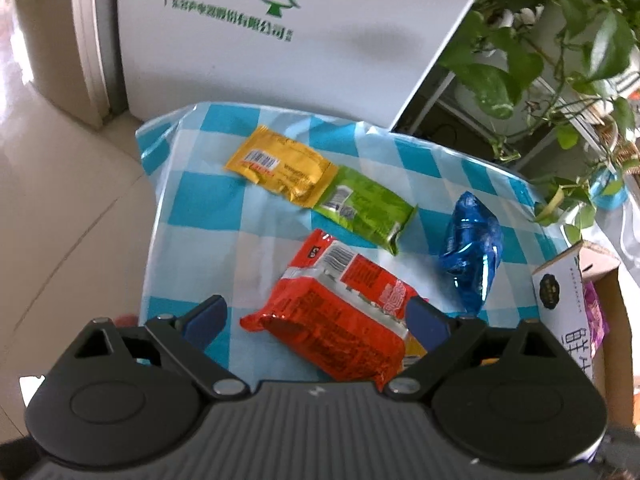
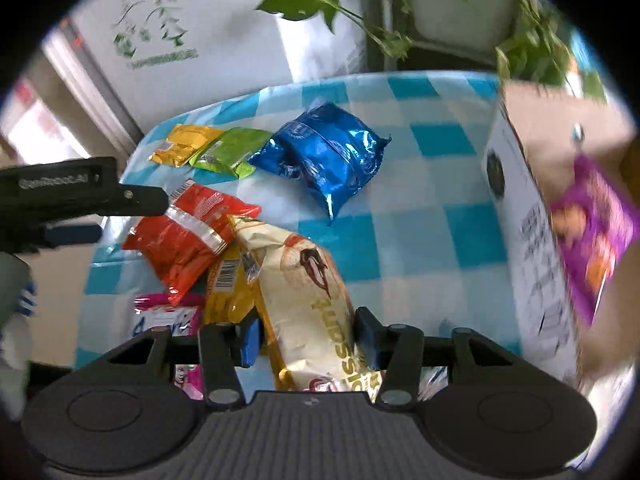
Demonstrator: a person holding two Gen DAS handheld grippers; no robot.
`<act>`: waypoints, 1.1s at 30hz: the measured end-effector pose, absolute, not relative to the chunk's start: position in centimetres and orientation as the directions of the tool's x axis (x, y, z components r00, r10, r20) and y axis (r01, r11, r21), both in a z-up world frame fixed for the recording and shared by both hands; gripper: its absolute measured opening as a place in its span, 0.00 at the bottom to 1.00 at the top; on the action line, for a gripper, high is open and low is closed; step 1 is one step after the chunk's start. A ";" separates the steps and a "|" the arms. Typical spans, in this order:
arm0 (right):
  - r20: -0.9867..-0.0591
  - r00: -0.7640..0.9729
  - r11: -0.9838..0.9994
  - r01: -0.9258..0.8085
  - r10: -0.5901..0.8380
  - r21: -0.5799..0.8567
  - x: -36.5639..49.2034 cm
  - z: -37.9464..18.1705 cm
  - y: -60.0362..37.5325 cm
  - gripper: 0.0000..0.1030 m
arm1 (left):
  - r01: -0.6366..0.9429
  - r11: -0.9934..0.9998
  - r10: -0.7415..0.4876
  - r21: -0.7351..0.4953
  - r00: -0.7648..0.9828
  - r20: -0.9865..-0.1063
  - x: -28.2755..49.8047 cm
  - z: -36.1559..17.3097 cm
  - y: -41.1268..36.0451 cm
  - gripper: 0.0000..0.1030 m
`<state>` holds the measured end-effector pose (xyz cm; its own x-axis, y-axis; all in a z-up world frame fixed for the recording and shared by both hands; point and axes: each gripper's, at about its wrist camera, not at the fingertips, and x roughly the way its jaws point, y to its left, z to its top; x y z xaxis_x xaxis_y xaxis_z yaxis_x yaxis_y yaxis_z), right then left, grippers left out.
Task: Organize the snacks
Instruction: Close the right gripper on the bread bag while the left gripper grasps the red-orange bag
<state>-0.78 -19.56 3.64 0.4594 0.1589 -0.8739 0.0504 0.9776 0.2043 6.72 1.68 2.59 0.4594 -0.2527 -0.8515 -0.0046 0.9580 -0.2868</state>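
Blue-checked cloth point(image 2: 420, 152) covers the table. Left gripper point(image 1: 316, 320): jaws spread wide around the red pack point(image 1: 336, 316), the right pad touching its edge, the left pad apart from it. Right gripper point(image 2: 306, 338): fingers closed on the cream croissant bag point(image 2: 304, 296), which lies over a yellow pack point(image 2: 228, 292). Yellow sachet point(image 1: 280, 164) and green sachet point(image 1: 364, 208) overlap at the far left. Blue bag point(image 2: 324, 152) lies mid-table. Box point(image 2: 532, 240) stands at the right edge, holding a purple pack point(image 2: 596, 236).
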 end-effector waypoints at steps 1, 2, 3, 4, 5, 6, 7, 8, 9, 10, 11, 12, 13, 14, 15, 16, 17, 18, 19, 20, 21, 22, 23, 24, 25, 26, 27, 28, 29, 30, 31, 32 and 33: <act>-0.873 0.461 0.973 0.071 0.161 0.218 -1.0 3.6 -19.8 0.53 | -0.013 0.954 -0.261 -0.300 0.454 -0.852 6.8 2.5 1.5 0.93; -0.872 0.460 0.966 0.100 0.168 0.238 -1.0 3.6 -20.2 0.53 | -0.019 0.950 -0.270 -0.311 0.451 -0.851 6.8 2.4 1.4 0.93; -0.869 0.461 0.955 0.129 0.180 0.266 -1.0 3.5 -20.7 0.55 | -0.024 0.947 -0.277 -0.321 0.449 -0.850 6.9 2.4 1.1 0.93; -0.865 0.464 0.944 0.155 0.190 0.290 -0.9 3.3 -21.1 0.55 | -0.028 0.946 -0.278 -0.324 0.448 -0.850 6.9 2.3 0.9 0.93; -0.865 0.463 0.934 0.181 0.195 0.308 -0.7 3.1 -21.6 0.57 | -0.035 0.945 -0.275 -0.324 0.447 -0.851 7.0 2.2 0.5 0.93; -0.867 0.458 0.931 0.191 0.197 0.312 -0.6 2.9 -21.8 0.59 | -0.045 0.946 -0.268 -0.320 0.447 -0.853 7.2 2.1 0.2 0.94; -0.868 0.456 0.931 0.192 0.195 0.310 -0.6 2.8 -21.8 0.60 | -0.059 0.947 -0.256 -0.315 0.451 -0.855 7.3 2.0 -0.1 0.95; -0.871 0.454 0.934 0.191 0.188 0.301 -0.6 2.7 -21.6 0.62 | -0.067 0.948 -0.248 -0.311 0.455 -0.855 7.4 2.0 -0.3 0.96; -0.875 0.449 0.938 0.186 0.183 0.291 -0.6 2.6 -21.4 0.67 | -0.070 0.950 -0.238 -0.303 0.462 -0.854 7.6 2.0 -0.6 0.96; -0.876 0.447 0.942 0.177 0.182 0.286 -0.9 2.6 -21.1 0.69 | -0.061 0.955 -0.229 -0.290 0.466 -0.855 7.8 2.0 -1.0 0.96; -0.875 0.447 0.944 0.167 0.185 0.285 -0.9 2.6 -20.9 0.71 | -0.050 0.961 -0.219 -0.273 0.469 -0.856 7.9 2.0 -1.4 0.96; -0.875 0.448 0.945 0.161 0.186 0.284 -1.0 2.6 -20.8 0.71 | -0.034 0.968 -0.203 -0.248 0.473 -0.857 8.0 1.9 -1.8 0.96; -0.874 0.447 0.946 0.156 0.188 0.283 -1.0 2.7 -20.7 0.72 | -0.024 0.972 -0.193 -0.232 0.476 -0.858 8.1 1.9 -2.1 0.96; -0.875 0.446 0.948 0.149 0.190 0.282 -0.9 2.7 -20.6 0.74 | -0.012 0.976 -0.185 -0.217 0.477 -0.859 8.1 1.8 -2.4 0.96; -0.875 0.444 0.948 0.148 0.190 0.281 -0.9 2.7 -20.6 0.78 | 0.000 0.979 -0.180 -0.205 0.474 -0.862 8.1 1.7 -2.7 0.96; -0.876 0.443 0.948 0.151 0.189 0.280 -0.9 2.7 -20.6 0.80 | 0.014 0.981 -0.178 -0.194 0.471 -0.864 8.1 1.6 -2.8 0.96; -0.875 0.445 0.947 0.154 0.189 0.283 -0.9 2.7 -20.7 0.81 | 0.033 0.983 -0.176 -0.182 0.469 -0.865 8.1 1.5 -3.0 0.97; -0.875 0.447 0.946 0.158 0.188 0.284 -0.8 2.7 -20.8 0.81 | 0.058 0.984 -0.173 -0.166 0.471 -0.865 8.0 1.4 -3.3 0.98; -0.875 0.448 0.946 0.162 0.184 0.282 -0.7 2.6 -20.8 0.81 | 0.074 0.985 -0.170 -0.153 0.472 -0.865 7.9 1.3 -3.5 0.98; -0.876 0.449 0.946 0.168 0.177 0.278 -0.6 2.5 -21.0 0.83 | 0.086 0.986 -0.166 -0.142 0.474 -0.865 7.9 1.2 -3.7 0.99; -0.878 0.448 0.946 0.177 0.170 0.273 -0.7 2.5 -21.0 0.83 | 0.091 0.987 -0.161 -0.134 0.476 -0.865 7.9 1.0 -3.8 0.99; -0.880 0.445 0.945 0.184 0.166 0.271 -0.7 2.4 -21.2 0.84 | 0.089 0.988 -0.155 -0.127 0.480 -0.864 8.0 0.9 -3.9 0.99; -0.882 0.442 0.944 0.189 0.165 0.272 -0.7 2.3 -21.3 0.84 | 0.089 0.989 -0.149 -0.120 0.484 -0.863 8.1 0.8 -4.0 0.99; -0.883 0.439 0.943 0.191 0.166 0.272 -0.8 2.3 -21.3 0.84 | 0.090 0.989 -0.147 -0.118 0.482 -0.864 8.2 0.6 -4.1 0.99; -0.885 0.436 0.943 0.192 0.165 0.271 -0.8 2.2 -21.3 0.84 | 0.093 0.989 -0.146 -0.115 0.482 -0.864 8.3 0.5 -4.2 0.99; -0.887 0.432 0.944 0.192 0.165 0.269 -0.9 2.1 -21.3 0.84 | 0.100 0.989 -0.142 -0.107 0.486 -0.863 8.3 0.4 -4.4 0.99; -0.889 0.428 0.944 0.191 0.165 0.267 -0.9 2.0 -21.3 0.85 | 0.110 0.989 -0.138 -0.096 0.488 -0.862 8.3 0.3 -4.7 0.99; -0.890 0.425 0.945 0.192 0.164 0.266 -0.9 1.9 -21.2 0.86 | 0.123 0.989 -0.135 -0.085 0.491 -0.861 8.3 0.2 -4.9 0.99; -0.889 0.426 0.945 0.189 0.166 0.267 -1.0 1.9 -21.2 0.86 | 0.131 0.988 -0.135 -0.080 0.492 -0.860 8.3 0.0 -5.0 0.99; -0.889 0.426 0.945 0.188 0.166 0.267 -0.9 1.9 -21.2 0.87 | 0.132 0.988 -0.138 -0.083 0.492 -0.860 8.3 -0.1 -5.0 0.99; -0.889 0.426 0.946 0.188 0.166 0.266 -1.1 2.0 -21.2 0.87 | 0.129 0.987 -0.146 -0.093 0.489 -0.860 8.3 -0.3 -4.9 1.00; -0.889 0.426 0.945 0.187 0.167 0.267 -1.1 2.0 -21.2 0.87 | 0.125 0.986 -0.155 -0.107 0.486 -0.860 8.3 -0.4 -4.7 1.00; -0.889 0.427 0.945 0.187 0.167 0.268 -1.2 2.0 -21.2 0.87 | 0.128 0.986 -0.159 -0.110 0.490 -0.857 8.3 -0.4 -4.6 1.00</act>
